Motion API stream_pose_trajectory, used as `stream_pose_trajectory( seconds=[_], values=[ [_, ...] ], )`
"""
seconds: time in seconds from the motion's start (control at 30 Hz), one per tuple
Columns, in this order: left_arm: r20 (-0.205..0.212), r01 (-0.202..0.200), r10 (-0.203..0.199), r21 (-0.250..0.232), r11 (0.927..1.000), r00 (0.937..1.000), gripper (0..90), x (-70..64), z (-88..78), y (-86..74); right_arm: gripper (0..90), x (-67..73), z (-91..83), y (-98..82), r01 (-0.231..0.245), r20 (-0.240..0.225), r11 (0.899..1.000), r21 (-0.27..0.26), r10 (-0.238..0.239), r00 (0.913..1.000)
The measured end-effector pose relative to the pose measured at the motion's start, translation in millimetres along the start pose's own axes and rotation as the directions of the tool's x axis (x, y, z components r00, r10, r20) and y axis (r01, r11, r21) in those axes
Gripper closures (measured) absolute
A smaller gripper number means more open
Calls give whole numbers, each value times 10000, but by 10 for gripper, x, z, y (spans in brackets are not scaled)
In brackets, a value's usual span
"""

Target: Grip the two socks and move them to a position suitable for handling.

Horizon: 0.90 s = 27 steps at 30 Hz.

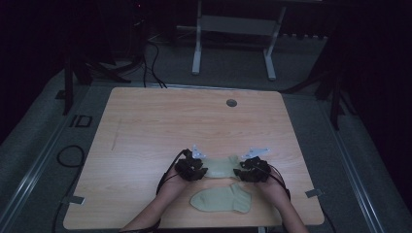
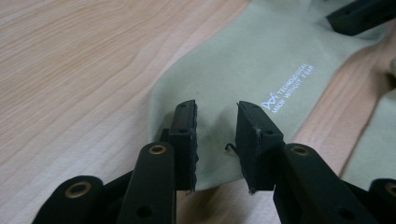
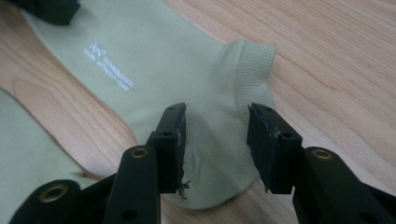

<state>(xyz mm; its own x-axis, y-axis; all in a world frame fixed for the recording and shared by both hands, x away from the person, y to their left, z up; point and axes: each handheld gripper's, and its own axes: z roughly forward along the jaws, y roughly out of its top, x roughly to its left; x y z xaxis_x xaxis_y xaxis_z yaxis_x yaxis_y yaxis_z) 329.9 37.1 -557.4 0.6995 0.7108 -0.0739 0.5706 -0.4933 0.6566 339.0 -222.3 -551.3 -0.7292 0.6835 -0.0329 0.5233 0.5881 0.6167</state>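
Nearest the person's edge of the table (image 1: 145,121) lies a second pale green sock (image 1: 221,199), flat and untouched, just on the near side of the sock in hand. A strip of bare wood shows between the two.

Now the sock in hand (image 1: 221,166): it lies flat on the wood, stretched across between the two grippers, printed lettering facing up. Taking this sock as the landmark, the left gripper (image 1: 193,169) sits at its toe end and the right gripper (image 1: 252,170) at its cuff end. In the left gripper view the jaws stand spread, one on each side of a low ridge of fabric, and no pad is pressing on the cloth. The right gripper view tells the same story: jaws apart, straddling the heel beside the ribbed cuff (image 3: 252,70), fabric between them but not pinched.

My read on progress: one sock is laid out smooth and both ends appear let go, or not yet gripped; I cannot say which. Nothing is folded, and the two socks are not stacked or paired. If pairing or folding is the aim, most of that work looks to be left.

Beyond the sock, the far half of the table is bare wood up to a round cable hole (image 1: 231,103). Past it, on the floor, stands a white metal frame (image 1: 233,39).
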Motion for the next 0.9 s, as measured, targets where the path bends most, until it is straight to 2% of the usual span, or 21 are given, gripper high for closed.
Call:
stream_pose_trajectory(
  seconds=[0.07, 0.23, 0.3, 0.33, 0.43, 0.57, 0.7, 0.77, 0.87, 0.9],
  values=[
    [133, 180, -179, -95, 9998, 9998, 684, 34, -3, -10, 558, -40, -3, -26, 51, -203, 9998, -166, -55, 9998],
    [122, 93, -92, -63, 9999, 9999, 679, 51, -11, -17, 557, -92, -10, -66, 456, -545, 9981, -406, -478, 9974],
    [55, 3, -3, -61, 10000, 10000, 679, 38, -9, -16, 558, -96, -10, -68, 495, -570, 9979, -421, -518, 9970],
    [49, 24, -24, -52, 10000, 10000, 678, 38, -9, -15, 557, -102, -12, -66, 657, -615, 9971, -388, -680, 9958],
    [66, 90, -90, -43, 9999, 9999, 671, 32, -8, -11, 556, -122, -8, -51, 724, -701, 9969, -314, -745, 9948],
    [116, -36, 36, -6, 10000, 9999, 607, 1, -6, -8, 539, -110, -6, -11, 734, -740, 9973, -48, -735, 9945],
    [393, -86, 85, 17, 10000, 9992, 547, -39, -15, -4, 485, -106, -6, 18, 633, -969, 9979, 111, -619, 9934],
    [432, -99, 102, -75, 9999, 9990, 495, -67, -40, 3, 469, -104, -26, 37, 445, -944, 9990, 94, -434, 9946],
    [596, -170, 189, -321, 9993, 9980, 464, -94, -124, 29, 406, -87, -82, 58, 379, -948, 9993, -39, -381, 9948],
    [567, -167, 188, -367, 9992, 9982, 439, -99, -152, 40, 396, -83, -99, 67, 494, -890, 9987, -82, -499, 9948]
  ],
)
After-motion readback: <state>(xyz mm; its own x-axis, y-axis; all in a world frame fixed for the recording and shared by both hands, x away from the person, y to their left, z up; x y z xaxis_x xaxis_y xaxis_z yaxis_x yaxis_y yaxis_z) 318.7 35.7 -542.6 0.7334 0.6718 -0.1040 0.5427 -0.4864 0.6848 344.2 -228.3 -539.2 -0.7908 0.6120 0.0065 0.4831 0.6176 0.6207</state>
